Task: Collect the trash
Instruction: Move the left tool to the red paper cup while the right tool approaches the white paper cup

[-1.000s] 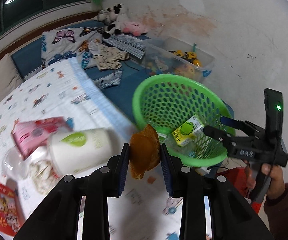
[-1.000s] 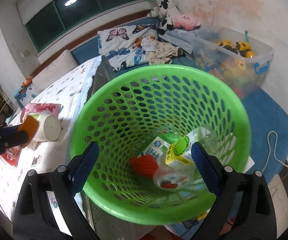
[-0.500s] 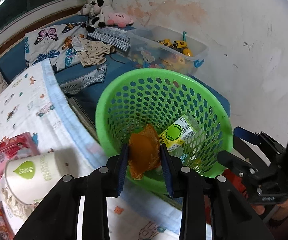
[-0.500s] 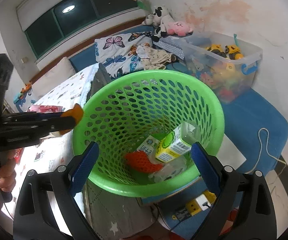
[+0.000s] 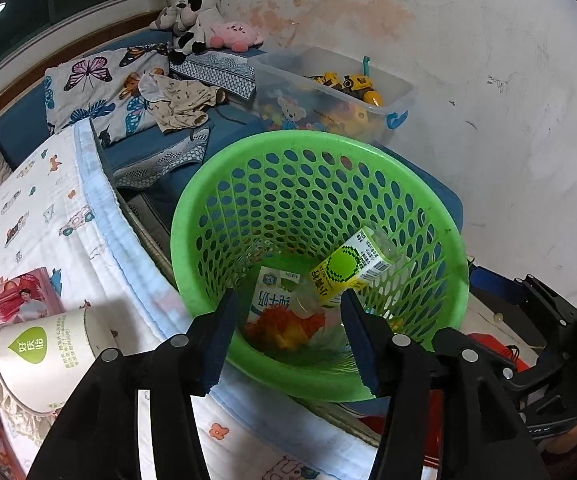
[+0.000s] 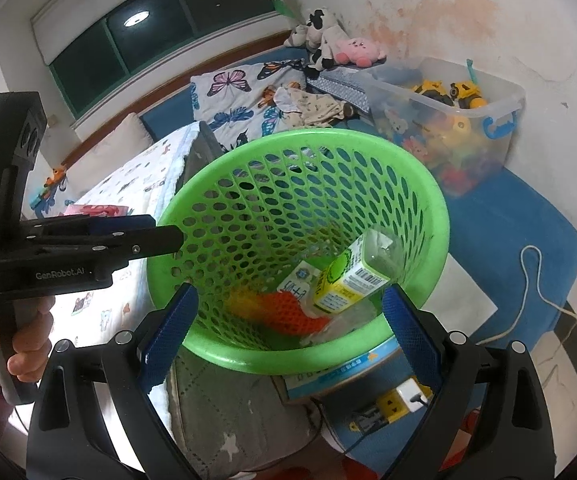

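A green perforated basket [image 5: 192,216] stands beside the bed; it also shows in the right wrist view [image 6: 428,184]. Inside lie a yellow-green carton [image 5: 348,268], a white carton [image 5: 274,292], an orange mesh piece [image 6: 292,312] and the orange scrap [image 5: 284,334]. My left gripper [image 5: 288,336] is open and empty over the basket's near rim; it shows from the side in the right wrist view [image 6: 168,236]. My right gripper [image 6: 288,328] is open and empty, in front of the basket. A white paper cup [image 5: 48,360] and a pink packet [image 5: 12,304] lie on the bed.
The bed with a printed blanket [image 5: 36,208] is left of the basket. A clear toy bin [image 5: 332,92] stands behind it by the wall. Plush toys [image 5: 208,20] and a butterfly pillow [image 5: 96,84] lie at the back. A power strip [image 6: 400,404] lies on the floor.
My left gripper moved over the basket, opened and let go of the orange scrap, which now lies in the basket. The right gripper drew back a little from the basket.
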Motion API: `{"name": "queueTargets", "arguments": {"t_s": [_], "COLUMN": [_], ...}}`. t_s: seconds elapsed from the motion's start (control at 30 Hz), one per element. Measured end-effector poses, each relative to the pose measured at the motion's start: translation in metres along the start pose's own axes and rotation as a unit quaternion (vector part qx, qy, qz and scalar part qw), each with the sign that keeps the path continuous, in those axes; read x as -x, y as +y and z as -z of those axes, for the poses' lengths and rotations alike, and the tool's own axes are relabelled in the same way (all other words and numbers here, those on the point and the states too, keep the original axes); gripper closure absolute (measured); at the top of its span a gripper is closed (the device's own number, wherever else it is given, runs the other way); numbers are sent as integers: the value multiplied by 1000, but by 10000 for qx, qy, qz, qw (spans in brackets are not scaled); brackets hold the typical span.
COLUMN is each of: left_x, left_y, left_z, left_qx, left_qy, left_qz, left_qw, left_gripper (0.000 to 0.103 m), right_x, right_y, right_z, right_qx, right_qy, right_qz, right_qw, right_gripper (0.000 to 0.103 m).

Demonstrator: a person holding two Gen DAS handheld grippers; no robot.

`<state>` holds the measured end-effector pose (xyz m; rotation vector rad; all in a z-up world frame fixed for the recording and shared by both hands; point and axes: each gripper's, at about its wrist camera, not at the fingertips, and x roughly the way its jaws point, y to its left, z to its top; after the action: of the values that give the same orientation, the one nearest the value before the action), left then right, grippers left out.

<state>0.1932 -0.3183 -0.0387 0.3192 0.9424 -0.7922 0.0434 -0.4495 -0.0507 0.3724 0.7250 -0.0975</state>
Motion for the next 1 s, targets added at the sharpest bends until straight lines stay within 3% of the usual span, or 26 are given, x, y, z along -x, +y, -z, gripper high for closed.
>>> {"name": "queueTargets", "arguments": {"t_s": [0.57,1.0], "left_x": [50,120], "left_y": [33,109], "left_z": [31,85], "left_qx": [275,922], "left_qy": [-359,-692], "left_qz": [-339,-1014], "left_qw": [9984,9881], "left_gripper": [39,33], "right_x": [4,-12], "right_y": [39,108], "right_z": [-2,-7], "right_qx": [369,926], "right_qy": [-9,140], "right_qz": [-242,-698], "right_qw": [9990,9932], "right_gripper": [10,10]}}
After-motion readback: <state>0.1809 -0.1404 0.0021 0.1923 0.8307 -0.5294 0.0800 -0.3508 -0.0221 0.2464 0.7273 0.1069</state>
